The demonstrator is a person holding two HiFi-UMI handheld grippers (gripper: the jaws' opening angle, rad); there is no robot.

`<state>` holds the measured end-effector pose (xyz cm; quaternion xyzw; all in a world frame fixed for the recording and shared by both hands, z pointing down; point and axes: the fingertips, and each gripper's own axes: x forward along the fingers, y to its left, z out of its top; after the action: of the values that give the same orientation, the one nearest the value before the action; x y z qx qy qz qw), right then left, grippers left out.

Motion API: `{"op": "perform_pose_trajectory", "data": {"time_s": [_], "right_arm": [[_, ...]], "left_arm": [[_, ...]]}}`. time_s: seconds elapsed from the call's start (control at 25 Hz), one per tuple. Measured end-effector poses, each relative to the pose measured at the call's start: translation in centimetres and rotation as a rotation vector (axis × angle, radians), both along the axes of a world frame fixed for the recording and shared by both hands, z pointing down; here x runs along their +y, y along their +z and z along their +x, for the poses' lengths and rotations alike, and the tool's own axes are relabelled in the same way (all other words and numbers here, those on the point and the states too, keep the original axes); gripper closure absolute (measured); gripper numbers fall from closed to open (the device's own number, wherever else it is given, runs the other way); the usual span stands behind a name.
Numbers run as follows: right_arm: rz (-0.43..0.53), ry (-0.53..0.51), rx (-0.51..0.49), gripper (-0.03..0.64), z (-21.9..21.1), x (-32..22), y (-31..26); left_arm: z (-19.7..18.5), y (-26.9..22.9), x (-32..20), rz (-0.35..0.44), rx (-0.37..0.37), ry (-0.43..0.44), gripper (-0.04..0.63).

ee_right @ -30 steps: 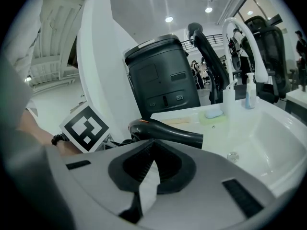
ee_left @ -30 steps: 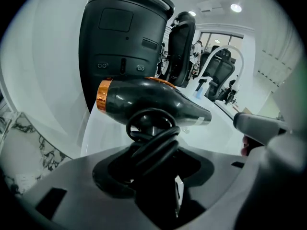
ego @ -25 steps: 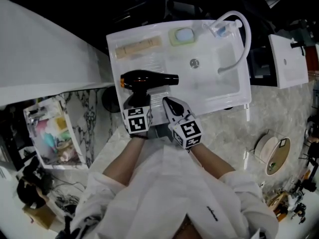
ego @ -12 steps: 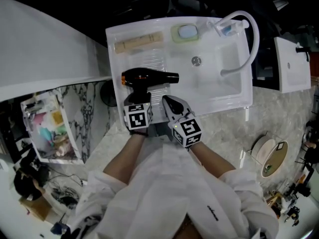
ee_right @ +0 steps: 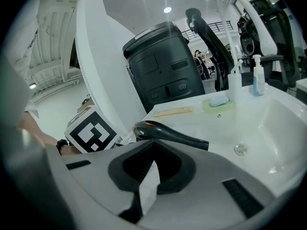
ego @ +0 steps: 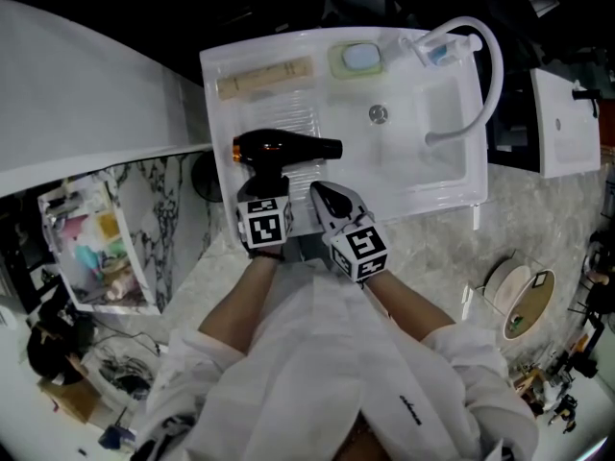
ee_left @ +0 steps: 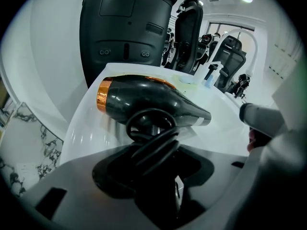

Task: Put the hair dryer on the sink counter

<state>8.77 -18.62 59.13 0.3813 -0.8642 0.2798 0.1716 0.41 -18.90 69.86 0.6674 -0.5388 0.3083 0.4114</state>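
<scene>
The black hair dryer with a copper rear ring lies level over the ribbed drainboard of the white sink counter, nozzle to the right. My left gripper comes from below and is shut on its handle, where the black cord is wound in loops. In the left gripper view the dryer's body fills the middle. I cannot tell whether the dryer rests on the counter or hangs just above it. Just right of the handle, my right gripper holds nothing, its jaws together; in its own view the dryer is ahead.
A basin with a drain takes the counter's right half, under a white hose faucet. A soap dish, a wooden strip and a small bottle line the back rim. A clear box of items stands at left.
</scene>
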Motion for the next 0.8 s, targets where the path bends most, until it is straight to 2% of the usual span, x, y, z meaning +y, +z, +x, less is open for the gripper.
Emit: {"op": "perform_pose_trajectory", "data": {"time_s": [0.8], "right_arm": [[-0.005, 0.01, 0.003, 0.6, 0.65, 0.23, 0.25]], "left_arm": [[0.56, 0.62, 0.04, -0.039, -0.04, 0.042, 0.339]]}}
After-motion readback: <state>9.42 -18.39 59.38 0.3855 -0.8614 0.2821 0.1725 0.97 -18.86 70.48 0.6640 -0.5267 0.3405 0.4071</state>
